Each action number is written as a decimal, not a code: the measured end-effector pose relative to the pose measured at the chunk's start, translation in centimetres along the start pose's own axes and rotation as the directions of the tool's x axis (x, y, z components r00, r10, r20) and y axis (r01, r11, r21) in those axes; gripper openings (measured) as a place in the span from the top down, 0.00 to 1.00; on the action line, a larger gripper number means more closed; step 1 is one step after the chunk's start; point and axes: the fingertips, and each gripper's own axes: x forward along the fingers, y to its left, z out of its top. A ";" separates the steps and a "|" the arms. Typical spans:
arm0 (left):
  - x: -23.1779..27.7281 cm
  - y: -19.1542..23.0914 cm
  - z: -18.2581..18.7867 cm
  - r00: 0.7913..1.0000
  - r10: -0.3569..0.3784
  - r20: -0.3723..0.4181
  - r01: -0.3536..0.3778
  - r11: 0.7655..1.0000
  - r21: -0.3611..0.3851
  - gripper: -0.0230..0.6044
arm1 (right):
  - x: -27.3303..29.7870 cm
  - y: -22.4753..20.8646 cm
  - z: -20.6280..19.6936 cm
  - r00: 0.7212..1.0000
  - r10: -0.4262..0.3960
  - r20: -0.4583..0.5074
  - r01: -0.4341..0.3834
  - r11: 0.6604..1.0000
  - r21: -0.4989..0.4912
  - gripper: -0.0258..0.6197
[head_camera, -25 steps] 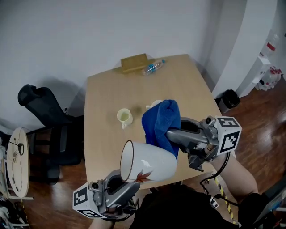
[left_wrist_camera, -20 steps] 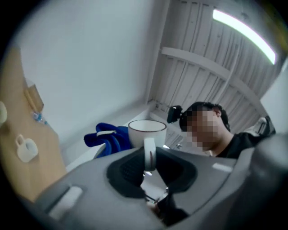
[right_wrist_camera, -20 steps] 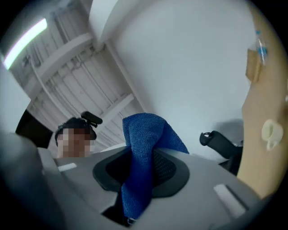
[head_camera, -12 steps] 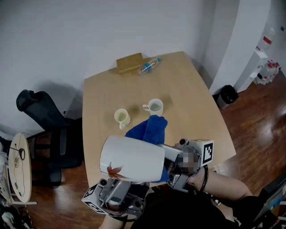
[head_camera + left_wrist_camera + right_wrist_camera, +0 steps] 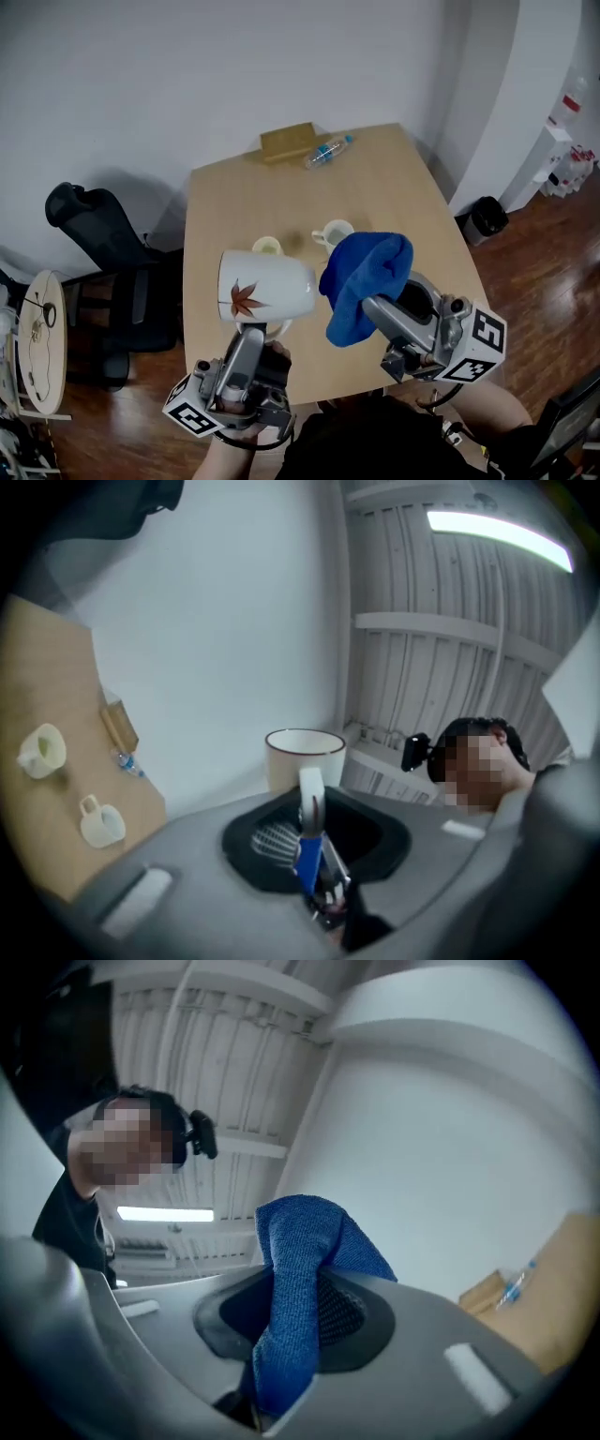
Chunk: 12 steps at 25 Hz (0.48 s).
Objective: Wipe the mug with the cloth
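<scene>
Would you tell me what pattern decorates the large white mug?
A red-brown maple leaf on the large white ceramic mug, clearest in the head view.

The mug [image 5: 267, 286] blocks the way ahead of the jaws of the left gripper [image 5: 255, 330]. The bunched blue cloth [image 5: 366, 277] blocks the way ahead of those of the right gripper [image 5: 370, 307]. A narrow gap parts mug and cloth; beyond it a yellowish cup [image 5: 266, 246] and a white cup [image 5: 334, 232] stand on the table [image 5: 422, 206], with bare wood farther right.

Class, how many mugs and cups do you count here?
3. A large leaf-printed mug is held by the left gripper; a pale yellow cup, partly hidden behind it, and a white cup stand on the table.
</scene>
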 end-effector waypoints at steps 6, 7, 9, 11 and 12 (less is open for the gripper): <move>0.1 -0.4 -0.4 0.995 -0.060 0.077 0.070 0.989 -0.132 0.87 | 1.4 8.9 0.9 0.995 0.093 -0.024 -0.093 0.869 -0.486 0.80; 0.3 -0.7 -0.5 0.994 -0.075 0.076 0.085 0.986 -0.142 0.87 | 1.8 9.2 1.2 0.995 0.093 -0.024 -0.091 0.838 -0.539 0.80; 0.9 -1.3 -0.6 0.993 -0.095 0.068 0.105 0.983 -0.150 0.87 | 2.4 8.9 1.9 0.996 0.082 -0.023 -0.079 0.803 -0.590 0.80; 1.2 -1.7 -0.7 0.993 -0.104 0.063 0.112 0.982 -0.152 0.87 | 2.4 7.6 2.7 0.998 0.057 -0.017 -0.056 0.826 -0.561 0.80; 1.3 -1.7 -0.7 0.992 -0.106 0.062 0.114 0.981 -0.154 0.87 | 2.4 6.5 3.1 0.999 0.036 -0.010 -0.036 0.851 -0.524 0.80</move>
